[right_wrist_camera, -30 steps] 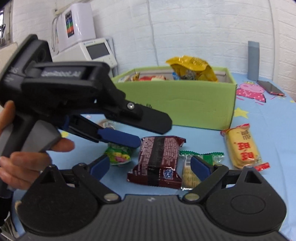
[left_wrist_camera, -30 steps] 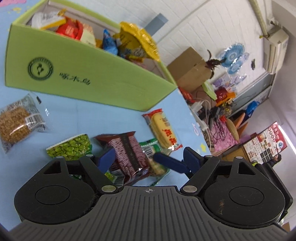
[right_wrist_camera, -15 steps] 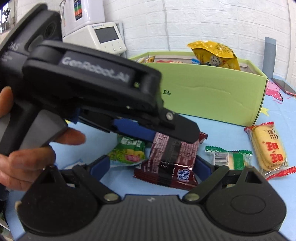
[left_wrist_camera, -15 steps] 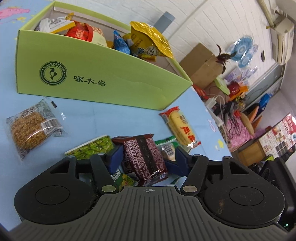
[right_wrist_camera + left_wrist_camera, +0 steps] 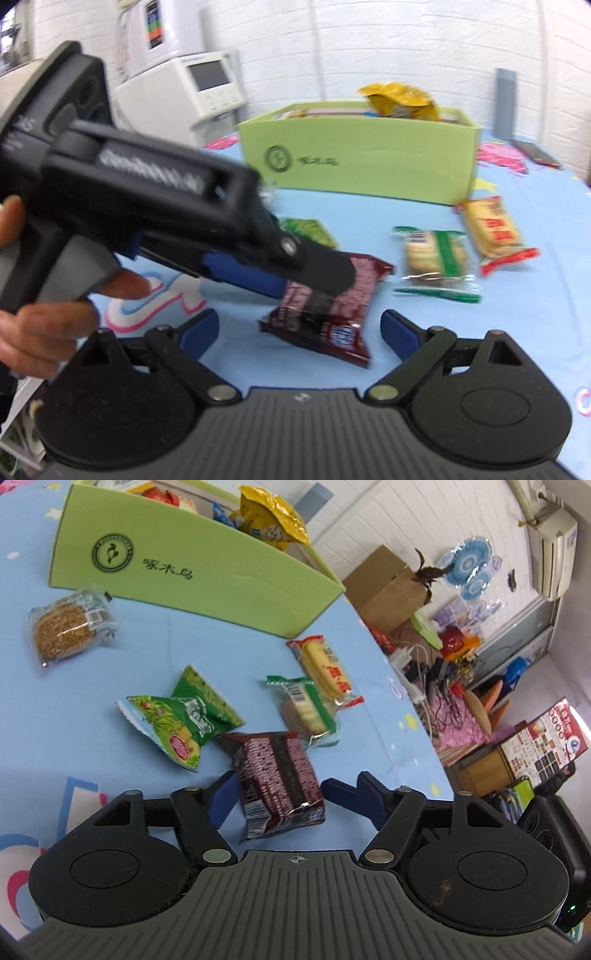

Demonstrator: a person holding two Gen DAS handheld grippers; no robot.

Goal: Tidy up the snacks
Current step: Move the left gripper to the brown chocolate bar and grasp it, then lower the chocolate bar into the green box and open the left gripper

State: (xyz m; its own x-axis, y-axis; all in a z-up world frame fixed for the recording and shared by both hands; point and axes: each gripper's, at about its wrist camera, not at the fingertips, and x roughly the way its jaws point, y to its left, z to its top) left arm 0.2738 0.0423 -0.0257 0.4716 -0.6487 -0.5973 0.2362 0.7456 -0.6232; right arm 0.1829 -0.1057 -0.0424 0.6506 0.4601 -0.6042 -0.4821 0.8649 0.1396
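Note:
A dark maroon snack pack [image 5: 277,775] sits on the blue tablecloth between the fingers of my left gripper [image 5: 280,794]. The jaws are opening, and a gap shows at the right pad. In the right wrist view the left gripper [image 5: 314,284], held in a person's hand, hangs over the same pack [image 5: 332,314]. My right gripper [image 5: 301,332] stands open just short of the pack, with nothing in it. Behind is the green box [image 5: 207,568] holding several snacks, a yellow bag [image 5: 273,517] on top.
Loose on the cloth lie a green candy pack [image 5: 181,720], a green-white cracker pack [image 5: 306,709], a yellow-red cracker pack [image 5: 325,664] and a round cake in clear wrap [image 5: 66,627]. The table edge [image 5: 406,709] runs along the right. A phone [image 5: 535,153] lies beyond the box.
The left jaws closed on the maroon pack, dragged it back off the other packs and away from the box, then spread again. The right gripper drew back too and stayed open.

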